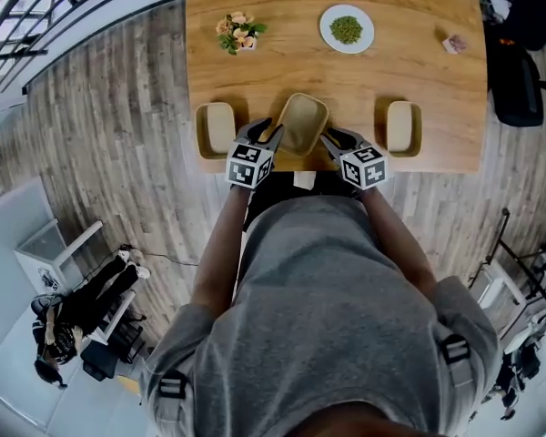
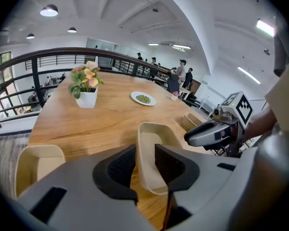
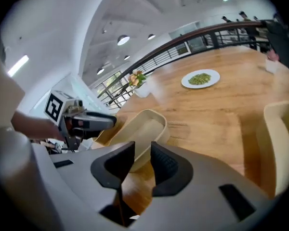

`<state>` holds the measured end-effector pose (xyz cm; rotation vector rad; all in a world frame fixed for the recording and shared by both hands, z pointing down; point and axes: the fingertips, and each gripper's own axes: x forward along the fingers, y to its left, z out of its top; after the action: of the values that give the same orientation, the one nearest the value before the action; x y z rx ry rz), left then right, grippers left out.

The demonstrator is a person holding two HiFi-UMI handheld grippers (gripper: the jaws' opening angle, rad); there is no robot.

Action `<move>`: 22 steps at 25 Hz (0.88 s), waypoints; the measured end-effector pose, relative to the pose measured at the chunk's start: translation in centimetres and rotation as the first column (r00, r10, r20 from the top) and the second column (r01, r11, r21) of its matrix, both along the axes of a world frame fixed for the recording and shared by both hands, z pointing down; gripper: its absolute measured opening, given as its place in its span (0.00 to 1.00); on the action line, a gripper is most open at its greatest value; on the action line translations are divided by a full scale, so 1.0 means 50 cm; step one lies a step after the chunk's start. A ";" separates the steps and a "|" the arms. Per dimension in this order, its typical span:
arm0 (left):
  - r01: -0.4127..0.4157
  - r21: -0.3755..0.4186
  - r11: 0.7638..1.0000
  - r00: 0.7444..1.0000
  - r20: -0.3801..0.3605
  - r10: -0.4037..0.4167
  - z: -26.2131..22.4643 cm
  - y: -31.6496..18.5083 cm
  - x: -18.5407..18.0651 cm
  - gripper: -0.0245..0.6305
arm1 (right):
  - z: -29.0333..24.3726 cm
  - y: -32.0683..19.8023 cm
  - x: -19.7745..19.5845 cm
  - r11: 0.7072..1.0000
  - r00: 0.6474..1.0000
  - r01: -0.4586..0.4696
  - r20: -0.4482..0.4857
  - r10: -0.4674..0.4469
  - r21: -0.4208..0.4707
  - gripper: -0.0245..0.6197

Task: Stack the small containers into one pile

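Middle container is found at the near edge of the table, dead centre. The left container and right container are parked either side of it, well apart, so nothing's stacked yet. The left gripper is held partway open, with the middle container's near wall slotted between its jaws (no real squeeze can be made out). Same for the right gripper — jaws partway apart, the other near corner poked into the gap. A plate of green stuff and a flower pot are set further back.
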<state>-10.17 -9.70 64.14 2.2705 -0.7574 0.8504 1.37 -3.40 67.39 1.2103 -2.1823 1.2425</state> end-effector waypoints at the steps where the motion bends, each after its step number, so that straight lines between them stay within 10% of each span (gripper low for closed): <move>1: -0.015 -0.012 1.000 1.000 0.008 0.015 0.014 0.001 0.001 0.25 | 0.006 0.001 0.000 0.999 0.999 -0.041 0.032 0.042 -0.026 0.21; 11: -0.057 -0.112 0.992 0.997 0.037 0.062 0.089 0.004 -0.001 0.20 | 0.052 0.012 -0.024 0.951 0.948 -0.230 0.173 0.266 -0.205 0.17; 22: -0.015 -0.200 0.980 0.997 -0.073 0.000 0.066 0.003 -0.001 0.09 | 0.019 -0.008 -0.035 0.931 0.904 -0.302 0.249 0.348 -0.207 0.08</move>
<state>-10.21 -9.55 67.45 2.1140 -0.6021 0.8056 -0.37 -3.79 68.36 1.4471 -2.0638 1.7955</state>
